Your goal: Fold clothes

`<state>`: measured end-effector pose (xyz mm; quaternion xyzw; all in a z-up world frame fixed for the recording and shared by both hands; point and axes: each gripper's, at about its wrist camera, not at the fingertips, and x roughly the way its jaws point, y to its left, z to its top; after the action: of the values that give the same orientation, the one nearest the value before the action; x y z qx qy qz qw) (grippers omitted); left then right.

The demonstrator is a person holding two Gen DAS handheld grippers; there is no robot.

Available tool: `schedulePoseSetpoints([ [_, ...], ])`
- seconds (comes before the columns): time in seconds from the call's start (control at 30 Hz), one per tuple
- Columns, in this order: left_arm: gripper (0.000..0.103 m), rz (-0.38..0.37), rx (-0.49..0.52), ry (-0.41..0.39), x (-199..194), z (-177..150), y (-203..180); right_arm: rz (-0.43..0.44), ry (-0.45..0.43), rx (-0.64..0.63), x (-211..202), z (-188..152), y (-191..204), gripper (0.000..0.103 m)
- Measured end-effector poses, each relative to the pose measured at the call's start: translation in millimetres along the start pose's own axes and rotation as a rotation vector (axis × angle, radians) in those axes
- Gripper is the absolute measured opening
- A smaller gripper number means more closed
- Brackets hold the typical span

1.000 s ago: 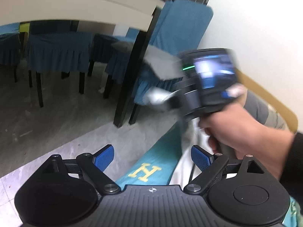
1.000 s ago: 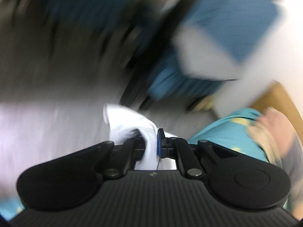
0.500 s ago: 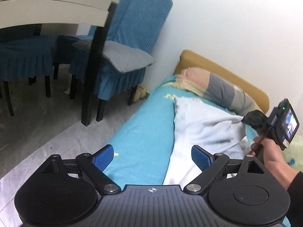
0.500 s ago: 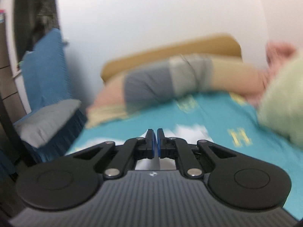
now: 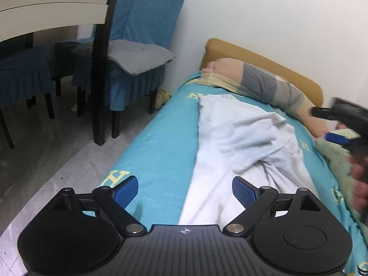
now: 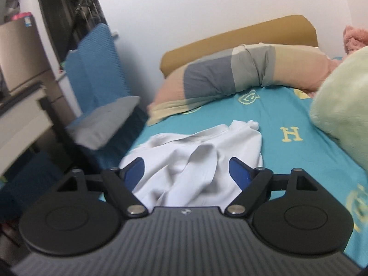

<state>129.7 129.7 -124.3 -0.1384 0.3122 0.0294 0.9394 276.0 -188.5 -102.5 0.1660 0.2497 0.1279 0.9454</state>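
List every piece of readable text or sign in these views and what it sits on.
"H": yellow letter printed on the teal bedsheet, repeated near the bed's edge.
Bear-face sign, no words: yellow print on the sheet.
Sticker on the shelf box: too blurred to read.

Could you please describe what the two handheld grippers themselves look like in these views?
Both are matte black. The left gripper and right gripper each have a ribbed grey-black body with a small round emblem, two large round discs at the sides, linkage arms with silver pivot pins, and fingers faced with blue textured pads. No cables show. The sleeve at the left view's edge is too blurred to describe.
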Motion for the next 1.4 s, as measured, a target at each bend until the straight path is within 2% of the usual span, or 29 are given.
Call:
schedulePoseSetpoints([
  [0.33,0.085,-0.185,-0.057,0.184,-58,24,20,0.022,-0.019,0.029,-215,-62,1,0.082],
  [0.4,0.085,-0.219,-0.066,0.226,-68,27,27,0.004,-0.015,0.031,-235,-71,0,0.082],
  [0.57,0.081,-0.259,-0.053,0.378,-73,17,76,-0.024,-0.004,0.053,-253,-84,-5,0.082],
  [0.67,0.07,-0.282,-0.045,0.469,-76,11,105,-0.032,0.001,0.063,-247,-85,-7,0.082],
  [0.7,0.063,-0.289,-0.035,0.498,-76,8,113,-0.035,0.005,0.064,-244,-86,-6,0.082],
  [0.83,0.054,-0.333,0.05,0.604,-62,-11,119,-0.053,0.053,0.044,-235,-91,-3,0.082],
  [0.97,0.05,-0.344,0.314,0.705,-48,-30,88,-0.082,0.088,0.016,-227,-93,1,0.082],
  [1.0,0.041,-0.332,0.367,0.735,-45,-34,79,-0.086,0.094,0.02,-225,-93,1,0.082],
  [1.03,0.025,-0.321,0.418,0.756,-43,-38,70,-0.088,0.099,0.03,-223,-93,0,0.082],
  [1.13,0.005,-0.306,0.579,0.761,-47,-47,42,-0.09,0.119,0.076,-218,-94,-6,0.082],
  [1.2,0.003,-0.269,0.661,0.748,-56,-48,23,-0.085,0.121,0.104,-217,-93,-11,0.082],
  [1.27,0.002,-0.232,0.701,0.73,-71,-44,1,-0.081,0.118,0.129,-218,-93,-15,0.082],
  [1.4,0.002,-0.218,0.672,0.695,-103,-33,-51,-0.078,0.109,0.172,-219,-91,-24,0.082],
])
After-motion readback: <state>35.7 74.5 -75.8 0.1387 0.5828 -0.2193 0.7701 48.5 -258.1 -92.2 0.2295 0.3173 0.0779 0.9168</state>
